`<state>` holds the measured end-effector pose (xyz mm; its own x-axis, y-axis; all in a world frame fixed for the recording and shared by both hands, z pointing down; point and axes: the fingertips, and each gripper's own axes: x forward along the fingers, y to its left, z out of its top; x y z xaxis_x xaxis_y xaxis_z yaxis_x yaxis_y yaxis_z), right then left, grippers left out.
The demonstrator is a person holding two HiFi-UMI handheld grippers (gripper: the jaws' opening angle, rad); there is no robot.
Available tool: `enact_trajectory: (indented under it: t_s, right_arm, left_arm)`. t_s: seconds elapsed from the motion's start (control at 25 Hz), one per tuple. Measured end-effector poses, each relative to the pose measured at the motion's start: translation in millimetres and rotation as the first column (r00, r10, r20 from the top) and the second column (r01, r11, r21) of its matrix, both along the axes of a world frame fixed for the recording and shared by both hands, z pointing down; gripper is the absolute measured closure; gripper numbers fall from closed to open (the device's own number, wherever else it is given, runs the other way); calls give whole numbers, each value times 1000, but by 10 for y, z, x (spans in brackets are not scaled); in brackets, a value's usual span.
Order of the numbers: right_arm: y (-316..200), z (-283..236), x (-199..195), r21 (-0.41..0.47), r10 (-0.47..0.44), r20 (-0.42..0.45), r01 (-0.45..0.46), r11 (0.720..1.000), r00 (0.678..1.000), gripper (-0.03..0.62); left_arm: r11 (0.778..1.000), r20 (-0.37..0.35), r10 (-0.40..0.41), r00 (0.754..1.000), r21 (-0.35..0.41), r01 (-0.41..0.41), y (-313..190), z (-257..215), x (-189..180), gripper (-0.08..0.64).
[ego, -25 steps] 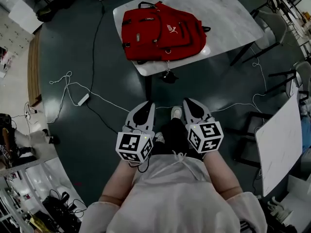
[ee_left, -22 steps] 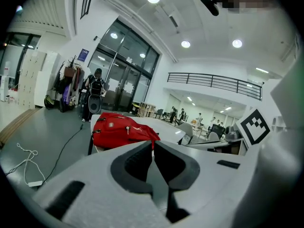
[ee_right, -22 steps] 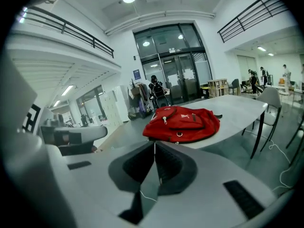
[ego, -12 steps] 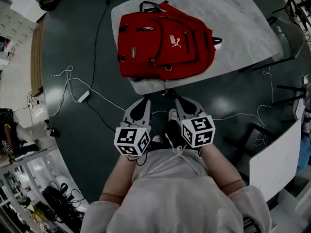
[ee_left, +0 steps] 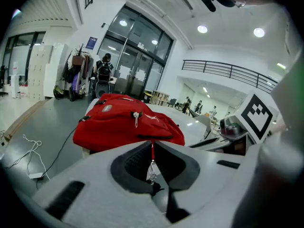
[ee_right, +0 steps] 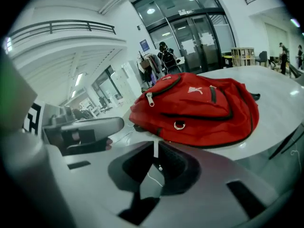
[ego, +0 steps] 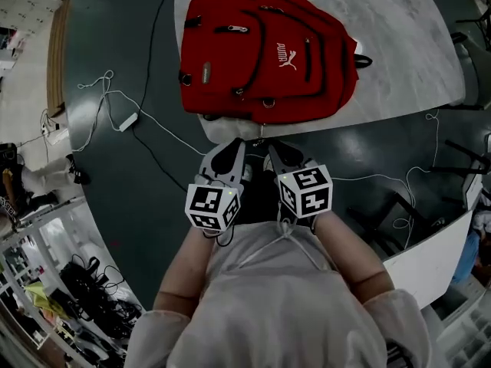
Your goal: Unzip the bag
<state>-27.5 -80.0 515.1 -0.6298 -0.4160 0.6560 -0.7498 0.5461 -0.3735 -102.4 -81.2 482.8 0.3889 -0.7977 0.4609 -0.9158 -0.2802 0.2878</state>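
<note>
Standing on dark flooring [ego: 130, 198], a pale table [ego: 406, 44] bears the bag [ego: 265, 60].

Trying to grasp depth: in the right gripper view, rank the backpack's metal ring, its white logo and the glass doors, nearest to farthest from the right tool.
1. Silver metal ring, on the red fabric backpack's near edge, ahead of the right tool.
2. White leaping-cat logo, farther up the backpack.
3. Tall glass doors, far behind.

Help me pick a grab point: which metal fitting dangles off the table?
The one on the red strap below the backpack; the silver pull lies on top.
</note>
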Motion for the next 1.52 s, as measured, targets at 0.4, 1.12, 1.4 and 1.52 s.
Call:
enact_trajectory:
  t_s: [0.4,1.12,1.4,1.52]
  right_arm:
    - [-140,552,-202,-130,70,-82,-81,988,994,536]
    - [-266,933,-312,-185,61,-295,-120,976,954,540]
    - [-262,918,-341,-234,-86,-305,13,972,949,557]
    - [-264,940,-305,-240,-86,-286,16,971,954,561]
  left_arm:
    - [996,59,85,995,-34,-83,-295,516,-130,529]
    - [963,58,202,978,-192,-188,-662,1086,-89,529]
    - [933,44,219,975,-302,-196,-700,1189,-77,529]
    - [918,14,225,974,-337,-207,-701,1202,-74,529]
